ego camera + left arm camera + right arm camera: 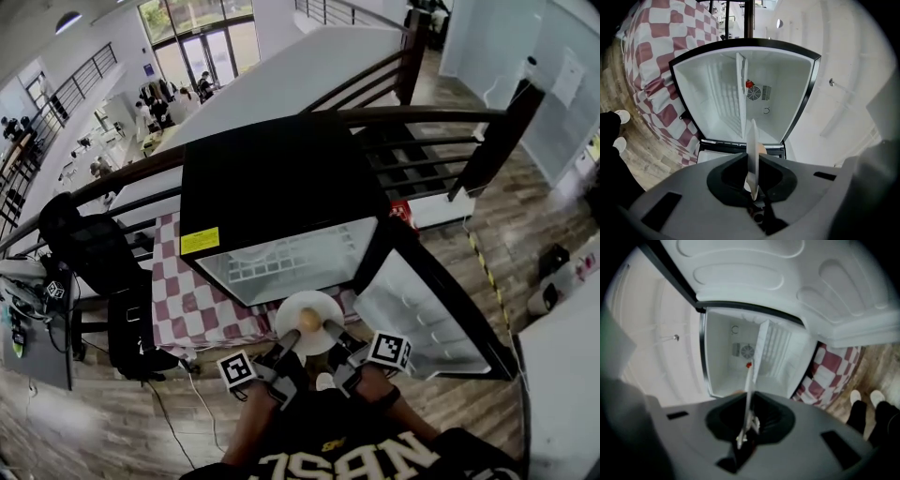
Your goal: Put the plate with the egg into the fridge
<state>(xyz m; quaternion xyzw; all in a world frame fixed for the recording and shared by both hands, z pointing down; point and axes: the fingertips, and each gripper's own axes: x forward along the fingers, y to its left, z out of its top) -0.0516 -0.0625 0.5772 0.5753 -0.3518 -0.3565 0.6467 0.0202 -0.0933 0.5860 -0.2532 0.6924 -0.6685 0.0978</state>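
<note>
Holding a thin, round white plate (298,311) by its near rim with both tools; my left gripper (753,186) is clamped on the left part of that rim and my right gripper (745,427) on the right part; each pair of dark jaws is drawn almost together, with only the plate's slim edge pinched between them. In both gripper views the plate shows edge-on as a pale blade rising out of the rounded black throat of the tool. A smooth, tan, oval egg (309,320) lies on the middle of the plate, just beyond my jaw tips and between the two grippers.

The fridge (272,183) is a small boxy cabinet, matt black outside with a yellow label (200,241) on its top front edge; inside it is glossy white moulded plastic crossed by a white wire shelf (281,262), with a round vent grille (753,92) on the back wall. Its door (417,314) stands swung open on my right, the inner liner white and ribbed. The fridge sits on a red-and-white checked cloth (192,305) over a wood-plank floor (94,422).

The plate hangs level just before the open front, outside the cabinet, near the lower edge of the opening.
</note>
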